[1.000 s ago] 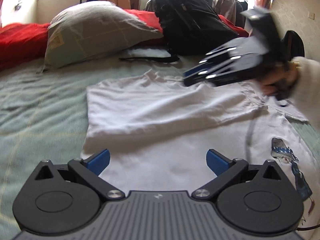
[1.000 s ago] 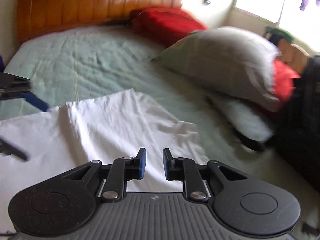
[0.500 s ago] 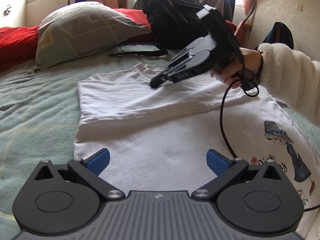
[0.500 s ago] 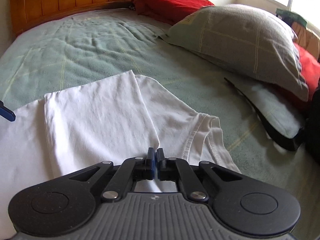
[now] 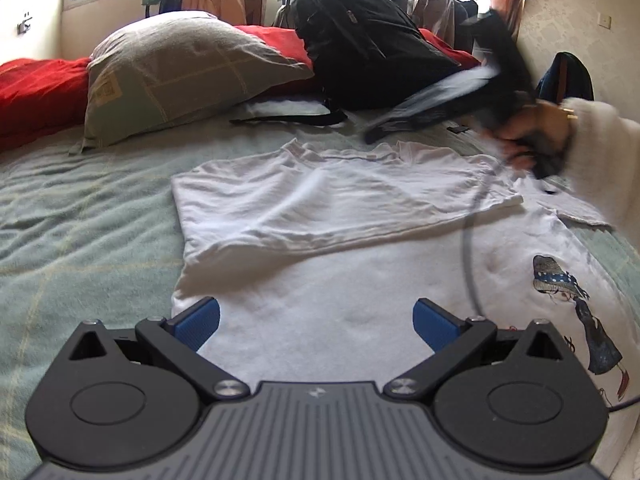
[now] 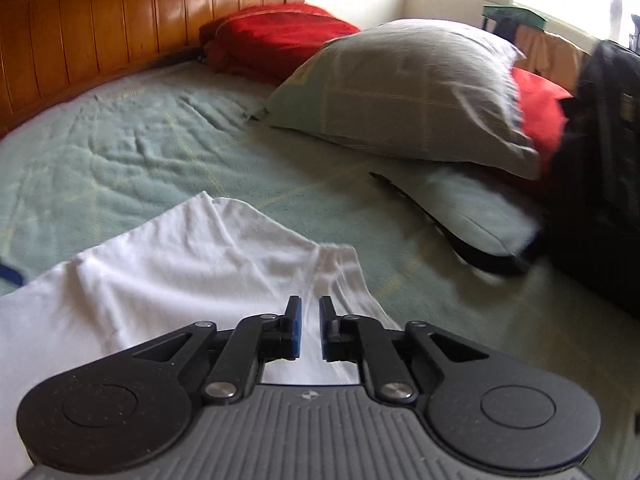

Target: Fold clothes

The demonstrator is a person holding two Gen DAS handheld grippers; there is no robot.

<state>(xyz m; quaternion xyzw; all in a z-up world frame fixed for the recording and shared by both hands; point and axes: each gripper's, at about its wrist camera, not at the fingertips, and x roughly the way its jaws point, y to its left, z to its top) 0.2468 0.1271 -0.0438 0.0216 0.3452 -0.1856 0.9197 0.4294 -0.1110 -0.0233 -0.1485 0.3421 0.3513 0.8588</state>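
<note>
Your left gripper [image 5: 316, 320] hangs low in frame, fingers wide over the white shirt [image 5: 340, 280], ready for its near hem. Your right gripper [image 6: 310, 330], fingers narrow and just reopening, empty, leaves the far side folded inward on the bed [image 6: 120, 140].

Green blanket [image 6: 132, 152] lies bare to the left of the white T-shirt [image 5: 320, 216], up to the wooden headboard [image 6: 120, 32]. Far side blocked: grey pillow [image 5: 180, 76], red cushions [image 6: 276, 36], black backpack [image 5: 368, 44]. Right gripper [image 5: 372, 136] and its cable [image 5: 468, 240] cross the shirt's right half.
</note>
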